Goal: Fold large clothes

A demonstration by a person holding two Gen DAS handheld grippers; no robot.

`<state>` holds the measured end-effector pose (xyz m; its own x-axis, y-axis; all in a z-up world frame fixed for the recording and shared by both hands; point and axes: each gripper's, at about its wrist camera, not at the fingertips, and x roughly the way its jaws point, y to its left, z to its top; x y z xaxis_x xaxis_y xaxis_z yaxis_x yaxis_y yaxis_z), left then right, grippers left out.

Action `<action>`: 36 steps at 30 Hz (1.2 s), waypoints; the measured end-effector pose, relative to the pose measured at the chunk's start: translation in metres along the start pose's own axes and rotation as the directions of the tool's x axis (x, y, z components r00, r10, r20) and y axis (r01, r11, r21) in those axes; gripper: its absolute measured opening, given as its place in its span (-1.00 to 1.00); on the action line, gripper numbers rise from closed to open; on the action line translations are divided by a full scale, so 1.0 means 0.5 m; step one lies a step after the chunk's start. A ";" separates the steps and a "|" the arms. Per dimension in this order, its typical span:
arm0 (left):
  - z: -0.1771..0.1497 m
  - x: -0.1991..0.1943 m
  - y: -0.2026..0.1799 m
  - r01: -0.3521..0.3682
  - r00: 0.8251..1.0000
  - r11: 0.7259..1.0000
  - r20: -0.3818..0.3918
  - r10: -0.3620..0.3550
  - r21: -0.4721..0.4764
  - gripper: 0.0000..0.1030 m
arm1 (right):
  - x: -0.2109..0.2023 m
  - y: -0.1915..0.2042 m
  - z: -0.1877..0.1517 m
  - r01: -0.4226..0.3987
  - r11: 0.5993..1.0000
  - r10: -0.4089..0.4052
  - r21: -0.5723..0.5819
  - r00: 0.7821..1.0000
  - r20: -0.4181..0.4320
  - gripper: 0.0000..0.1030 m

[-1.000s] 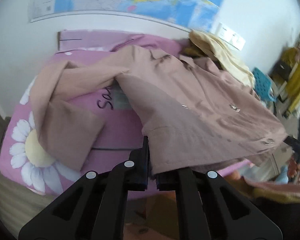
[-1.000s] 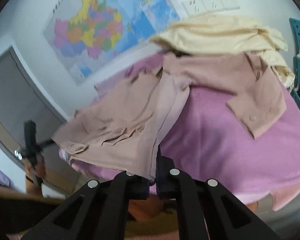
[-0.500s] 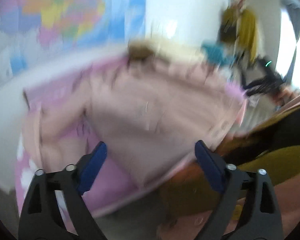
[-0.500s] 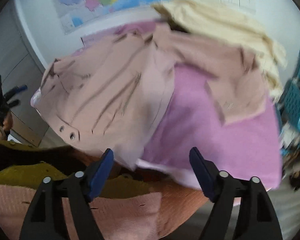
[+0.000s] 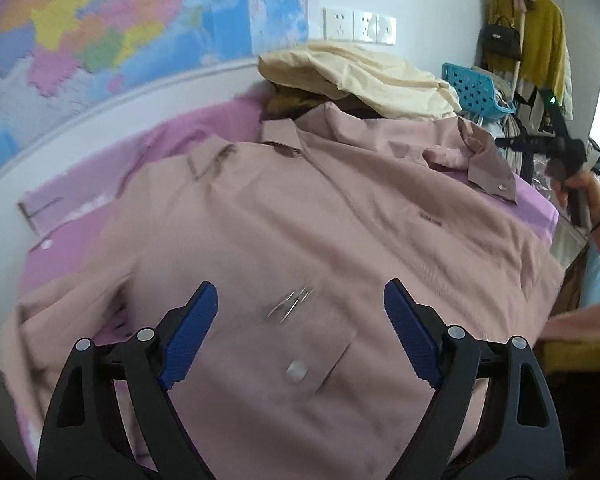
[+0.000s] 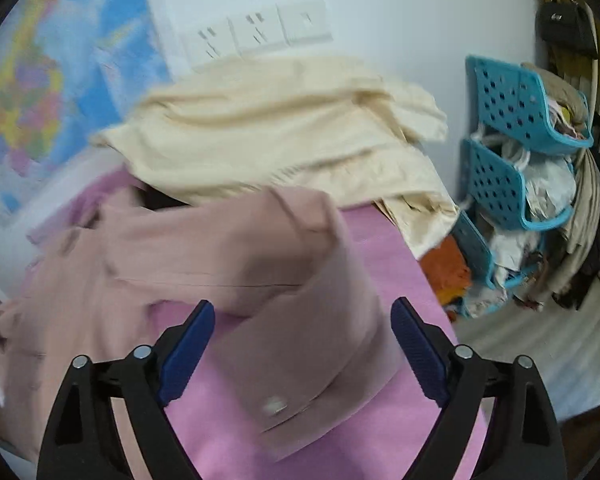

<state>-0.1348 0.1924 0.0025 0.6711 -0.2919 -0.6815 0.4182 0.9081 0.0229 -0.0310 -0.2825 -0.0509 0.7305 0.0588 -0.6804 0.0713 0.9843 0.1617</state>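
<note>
2 turquoise perforated baskets point(image 6: 512, 148) stand stacked at the right edge of the bed, against the wall. Both are stuffed with crumpled cloth and pale bags; the single items cannot be told apart.

The dusty-pink jacket point(image 5: 320, 232) lies spread front-up across the pink bedsheet point(image 5: 72, 240). In the left wrist view its long axis runs from the collar point(image 5: 280, 136) at the far side, near the wall, down to the hem at the near edge. One sleeve trails off to the lower left. The other sleeve point(image 6: 300, 300) is bent back over the bed's right part, its cuff with 1 pale snap nearest the right camera. The cloth is smooth and matte, with a central front closure, a buttoned chest pocket flap and a few creases.

A cream garment point(image 6: 284, 132) is heaped at the head of the bed, just behind the collar.

The left gripper point(image 5: 300, 328) hangs over the jacket's lower front, its fingers wide apart and easing inward, gripping nothing. The right gripper point(image 6: 302, 344) hangs over the cuffed sleeve, its fingers spreading wider, not pressing on the cloth. A map point(image 5: 100, 32) covers the wall behind.
</note>
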 end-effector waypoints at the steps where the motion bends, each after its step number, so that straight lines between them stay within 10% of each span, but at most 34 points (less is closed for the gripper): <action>1: 0.011 0.013 -0.007 0.003 1.000 1.000 -0.006 -0.003 0.007 0.63 | 0.021 -0.003 0.005 0.024 1.000 -0.024 -0.008 1.000 -0.013 0.72; 3: 0.038 0.039 -0.018 0.012 1.000 1.000 -0.012 -0.012 0.023 0.63 | 0.048 -0.016 0.012 0.049 0.999 -0.049 -0.007 0.998 -0.025 0.72; 5: 0.067 0.059 -0.025 0.027 0.999 0.999 -0.017 -0.027 0.025 0.63 | 0.070 -0.032 0.022 0.010 1.000 -0.010 -0.001 0.999 -0.050 0.25; 7: 0.096 0.080 -0.033 0.038 0.999 0.999 -0.019 -0.038 0.030 0.63 | 0.087 -0.041 0.030 -0.059 0.998 0.059 0.007 0.993 -0.106 -0.88; 16: 0.238 0.214 -0.080 0.082 0.996 0.991 -0.052 -0.076 0.105 0.55 | -0.125 -0.114 0.104 -0.306 0.948 0.302 0.084 0.952 0.049 -0.90; 23: 0.330 0.374 -0.163 0.183 0.980 0.973 -0.108 -0.169 0.138 0.00 | -0.212 -0.119 0.079 -0.427 0.897 0.426 0.114 0.904 0.037 -0.90; 28: 0.366 0.501 -0.195 0.271 0.945 0.961 -0.203 -0.256 0.051 -0.74 | -0.223 -0.093 0.045 -0.523 0.842 0.526 0.132 0.851 0.016 -0.89; 31: 0.385 0.526 -0.203 0.308 0.936 0.951 -0.180 -0.303 0.002 -0.79 | -0.244 -0.075 0.034 -0.572 0.810 0.573 0.127 0.819 0.031 -0.89; 36: 0.408 0.548 -0.249 0.324 0.933 0.946 -0.169 -0.317 0.016 -0.85 | -0.252 -0.002 0.026 -0.704 0.705 0.708 0.090 0.706 -0.020 -0.87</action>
<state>0.1221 -0.0621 -0.0379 0.3904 -0.5098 -0.7666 0.6233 0.7592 -0.1875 -0.1145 -0.2933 0.0439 0.5528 0.7416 -0.3800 -0.4031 0.6371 0.6569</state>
